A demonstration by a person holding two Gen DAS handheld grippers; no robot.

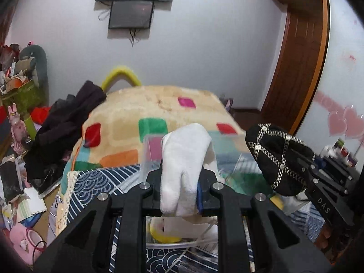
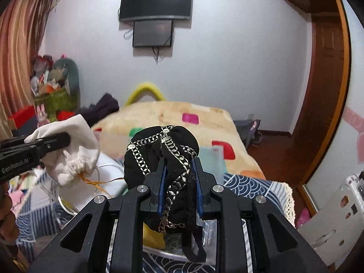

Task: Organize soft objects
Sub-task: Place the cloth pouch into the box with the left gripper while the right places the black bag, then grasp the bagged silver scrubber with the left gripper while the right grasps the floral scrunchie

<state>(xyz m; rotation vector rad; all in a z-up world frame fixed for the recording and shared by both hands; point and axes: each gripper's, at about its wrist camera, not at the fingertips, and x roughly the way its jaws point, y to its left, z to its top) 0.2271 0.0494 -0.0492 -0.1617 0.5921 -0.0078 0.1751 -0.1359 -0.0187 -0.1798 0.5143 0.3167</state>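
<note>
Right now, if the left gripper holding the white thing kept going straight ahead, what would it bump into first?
Probably the clear plastic box just beyond the white pouch held by the left gripper, then the patterned blanket on the bed. Depth is hard to judge here.

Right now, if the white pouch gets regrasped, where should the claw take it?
Grip the white pouch at its gathered drawstring neck, coming from below on the side away from the left claw. The neck hangs down and is bunched narrow; the body is puffy and already clamped.

- You are seeing "DAS" printed in pale letters along the body of the right gripper.
- You are reading "GenRobot.AI", partly blurred, on the left gripper.
</note>
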